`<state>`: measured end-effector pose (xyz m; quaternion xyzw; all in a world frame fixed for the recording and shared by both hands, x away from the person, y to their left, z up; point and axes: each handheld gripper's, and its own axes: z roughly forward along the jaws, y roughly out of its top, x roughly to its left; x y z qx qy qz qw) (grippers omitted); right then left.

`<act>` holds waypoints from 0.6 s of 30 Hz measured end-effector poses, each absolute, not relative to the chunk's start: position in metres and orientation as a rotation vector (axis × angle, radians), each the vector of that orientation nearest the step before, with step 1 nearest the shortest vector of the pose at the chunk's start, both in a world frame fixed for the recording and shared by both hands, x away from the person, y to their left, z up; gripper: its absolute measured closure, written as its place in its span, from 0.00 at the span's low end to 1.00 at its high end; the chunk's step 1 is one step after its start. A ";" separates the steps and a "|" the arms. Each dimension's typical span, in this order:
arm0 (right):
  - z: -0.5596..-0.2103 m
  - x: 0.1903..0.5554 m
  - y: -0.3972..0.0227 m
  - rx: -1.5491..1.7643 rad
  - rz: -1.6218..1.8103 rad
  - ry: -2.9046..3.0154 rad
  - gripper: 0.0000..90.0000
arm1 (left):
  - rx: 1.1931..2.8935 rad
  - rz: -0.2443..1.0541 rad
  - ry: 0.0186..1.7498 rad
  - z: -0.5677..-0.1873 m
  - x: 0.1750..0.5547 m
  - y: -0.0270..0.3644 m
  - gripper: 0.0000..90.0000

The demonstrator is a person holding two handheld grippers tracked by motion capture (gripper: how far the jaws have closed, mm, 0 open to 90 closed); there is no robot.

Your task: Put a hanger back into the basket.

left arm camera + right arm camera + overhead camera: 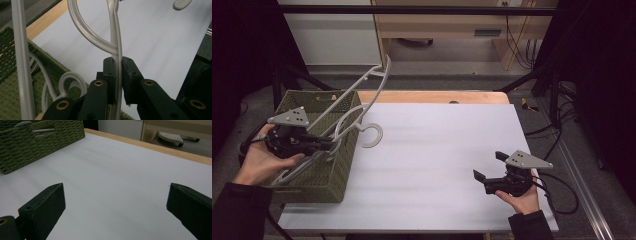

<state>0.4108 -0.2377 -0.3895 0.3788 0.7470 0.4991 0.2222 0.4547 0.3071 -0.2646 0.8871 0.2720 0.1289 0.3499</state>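
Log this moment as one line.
left gripper: shut on white hanger, above green basket | right gripper: open, empty, over table

hanger: smooth glossy pale-grey plastic | basket: rough woven green fibre, matt | table sheet: smooth matt white | table edge: light wood | gripper jaws: matt black plastic, brass-coloured fasteners
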 end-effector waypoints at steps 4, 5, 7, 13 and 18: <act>-0.389 0.411 -0.238 1.042 1.378 2.064 0.03 | 2.306 0.325 0.740 -0.269 0.461 0.320 0.91; -0.389 0.411 -0.238 1.046 1.379 2.061 0.03 | 2.302 0.322 0.754 -0.271 0.463 0.324 0.91; -0.389 0.411 -0.238 1.049 1.379 2.060 0.03 | 2.299 0.319 0.764 -0.273 0.466 0.329 0.91; -0.389 0.411 -0.238 1.049 1.376 2.061 0.03 | 2.319 0.311 0.781 -0.282 0.469 0.340 0.91; -0.389 0.411 -0.239 1.050 1.376 2.060 0.03 | 2.334 0.303 0.794 -0.288 0.471 0.346 0.91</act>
